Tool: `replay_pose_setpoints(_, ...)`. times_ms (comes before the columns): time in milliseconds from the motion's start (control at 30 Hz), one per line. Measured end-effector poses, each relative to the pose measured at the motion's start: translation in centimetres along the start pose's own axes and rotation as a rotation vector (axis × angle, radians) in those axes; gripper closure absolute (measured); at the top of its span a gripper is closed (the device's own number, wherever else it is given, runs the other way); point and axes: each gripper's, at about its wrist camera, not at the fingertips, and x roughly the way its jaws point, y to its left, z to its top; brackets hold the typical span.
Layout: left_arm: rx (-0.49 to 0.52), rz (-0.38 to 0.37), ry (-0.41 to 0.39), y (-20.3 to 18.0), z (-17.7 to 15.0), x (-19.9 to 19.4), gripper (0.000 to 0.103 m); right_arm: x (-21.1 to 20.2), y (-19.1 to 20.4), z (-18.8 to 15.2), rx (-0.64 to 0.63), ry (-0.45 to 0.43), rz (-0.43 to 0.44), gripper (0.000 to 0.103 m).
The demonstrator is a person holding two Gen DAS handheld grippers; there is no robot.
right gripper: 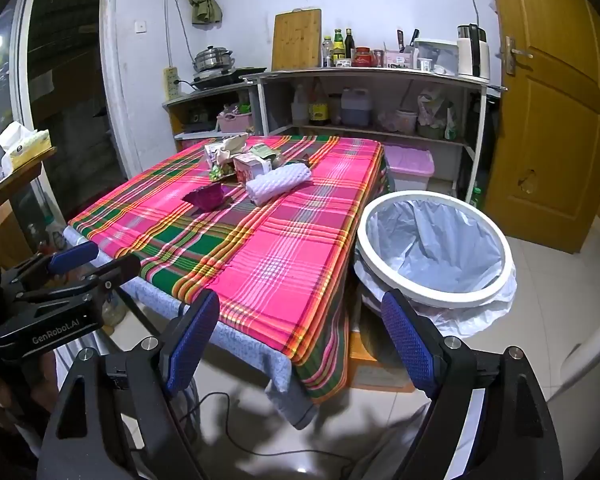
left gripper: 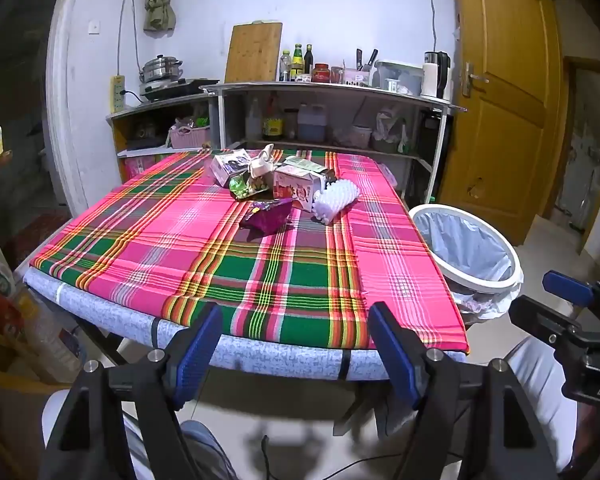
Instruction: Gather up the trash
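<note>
Nothing is collected yet, in my judgement. The trash pile lies on the plaid table, at its far end, and the lined bin beside the table looks empty. The left gripper and right gripper hold nothing, jaws spread, before the table's near edge.

The room was evenly and fairly brightly lit from above, with a cool cast on the white wall. Both fisheye views bowed straight lines hard: the wooden door and the shelf unit curved toward the frame edges, and the corners fell into black vignette. Soft, smeared shadows lay on the glossy floor tiles, where a small glare spot showed. The plaid tablecloth stayed sharp and saturated; the dark doorway on the left was murky, and nearby clutter at the left edge blurred.
</note>
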Motion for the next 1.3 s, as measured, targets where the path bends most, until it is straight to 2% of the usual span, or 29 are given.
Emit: replay_pose_setpoints(1300, 0.007, 0.004, -0.024, -0.10, 0.30, -0.91, 0.029, -0.43, -0.43, 0.49, 0.000, -0.008, -0.001, 0.019)
